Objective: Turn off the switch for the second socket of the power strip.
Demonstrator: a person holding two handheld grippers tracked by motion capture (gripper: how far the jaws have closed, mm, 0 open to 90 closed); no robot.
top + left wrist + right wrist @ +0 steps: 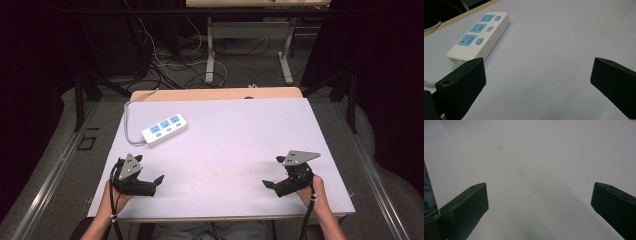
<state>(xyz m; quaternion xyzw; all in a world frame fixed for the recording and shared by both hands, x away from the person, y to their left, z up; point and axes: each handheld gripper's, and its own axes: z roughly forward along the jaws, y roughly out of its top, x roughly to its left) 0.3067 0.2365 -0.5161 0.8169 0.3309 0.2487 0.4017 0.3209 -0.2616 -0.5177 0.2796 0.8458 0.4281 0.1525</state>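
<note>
White and rigid, the power strip [164, 129] lies just ahead of the left gripper [537, 75], probably light, best pinched across its narrow sides, while the right gripper [539, 197], well apart from it, also gapes empty.

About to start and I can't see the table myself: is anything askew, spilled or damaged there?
Nothing stands out. The power strip lies flat, angled across the table's far left, with no plugs in it and its cord trailing off the back edge. A few faint marks on the surface. The left tool and right tool are open, holding nothing.
</note>
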